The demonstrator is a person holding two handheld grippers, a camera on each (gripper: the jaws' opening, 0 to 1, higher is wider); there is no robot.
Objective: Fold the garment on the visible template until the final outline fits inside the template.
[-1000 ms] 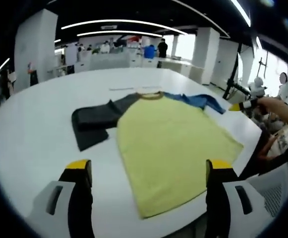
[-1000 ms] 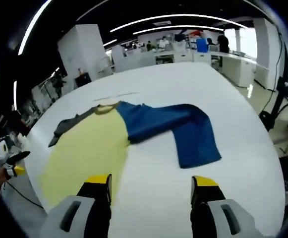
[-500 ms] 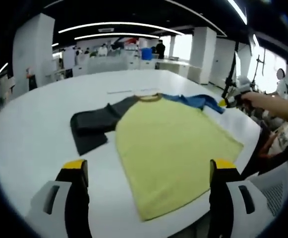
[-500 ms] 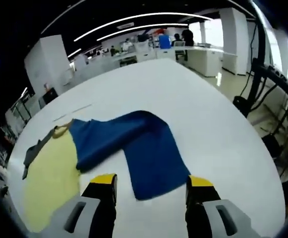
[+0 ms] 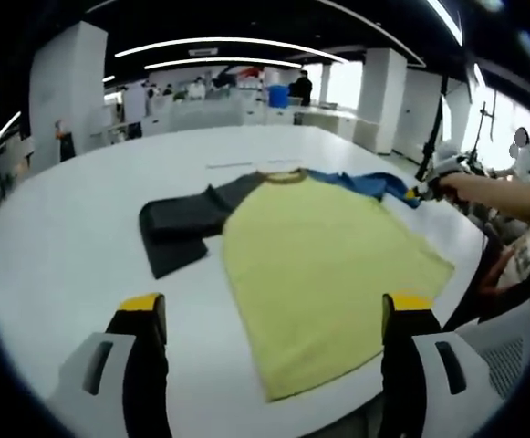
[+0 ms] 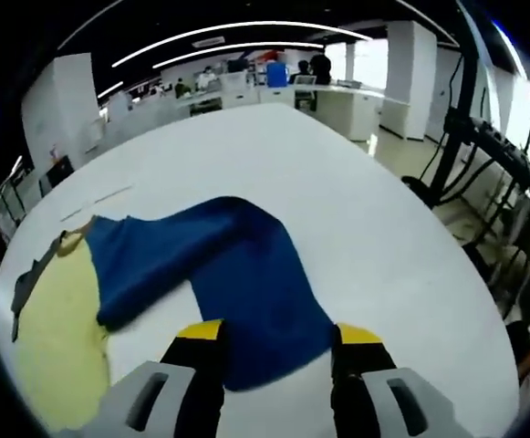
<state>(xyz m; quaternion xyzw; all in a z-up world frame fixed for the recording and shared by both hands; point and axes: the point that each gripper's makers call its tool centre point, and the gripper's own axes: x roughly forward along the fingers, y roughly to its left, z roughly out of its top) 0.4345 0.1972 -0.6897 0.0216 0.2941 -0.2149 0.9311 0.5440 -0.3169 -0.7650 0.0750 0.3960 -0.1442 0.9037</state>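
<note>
A shirt lies flat on the white table (image 5: 55, 237), with a yellow body (image 5: 324, 265), a dark grey sleeve (image 5: 178, 228) folded over itself and a blue sleeve (image 5: 365, 185). My left gripper (image 5: 274, 306) hovers open over the table's near edge, its jaws wide on either side of the shirt's hem. In the right gripper view the blue sleeve (image 6: 246, 283) bends and spreads toward me, beside the yellow body (image 6: 50, 338). My right gripper (image 6: 279, 332) is open, its jaws astride the sleeve's cuff end. The right gripper (image 5: 426, 191), held by a hand, also shows in the left gripper view.
A thin pale line (image 5: 237, 164) lies on the table beyond the collar (image 5: 281, 176). The table's rounded edge (image 6: 447, 274) drops to the floor near black stands (image 6: 497, 173). Desks and people (image 5: 301, 87) fill the far room.
My right gripper has come down and closer to the blue sleeve's cuff, which now lies between its jaws. The left gripper has hardly moved. The shirt lies as before.
</note>
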